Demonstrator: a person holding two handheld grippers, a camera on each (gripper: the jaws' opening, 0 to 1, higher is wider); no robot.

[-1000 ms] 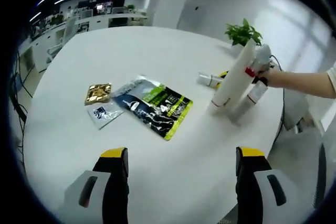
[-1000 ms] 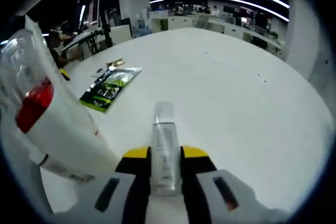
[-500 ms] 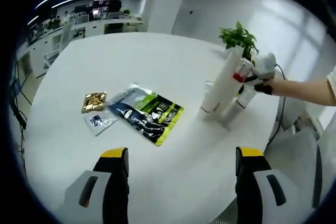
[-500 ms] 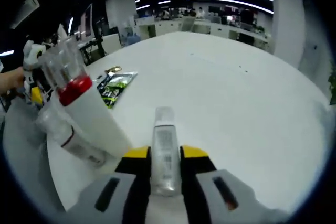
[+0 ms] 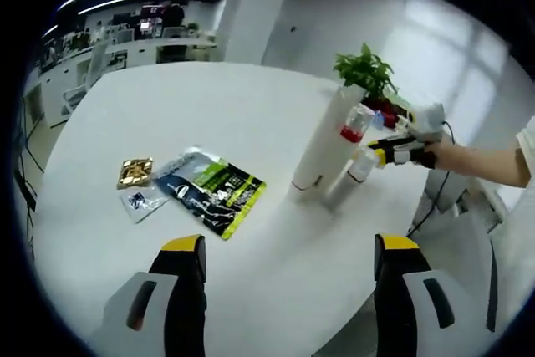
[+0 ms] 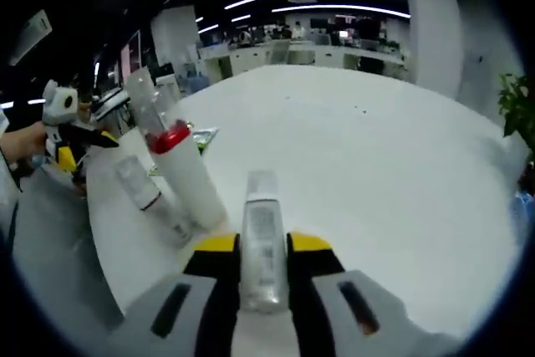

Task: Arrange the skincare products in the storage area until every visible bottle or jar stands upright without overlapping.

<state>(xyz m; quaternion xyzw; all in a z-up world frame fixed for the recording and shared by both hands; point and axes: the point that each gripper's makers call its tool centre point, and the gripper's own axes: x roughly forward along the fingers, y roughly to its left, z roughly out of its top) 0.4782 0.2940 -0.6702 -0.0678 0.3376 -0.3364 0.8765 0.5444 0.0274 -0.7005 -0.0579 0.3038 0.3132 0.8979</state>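
right gripper still clamps small clear bottle; tall white tube, leaning before, now upright on table. left gripper spread, empty.

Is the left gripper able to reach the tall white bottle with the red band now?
Probably yes. The left gripper is open and holds nothing, and bare table lies between it and the tall white bottle. It must move forward first.

Label print on the small bottle is too blurred to read; its base is hidden between the jaws. At nine o'clock, the person's hand is cut off.
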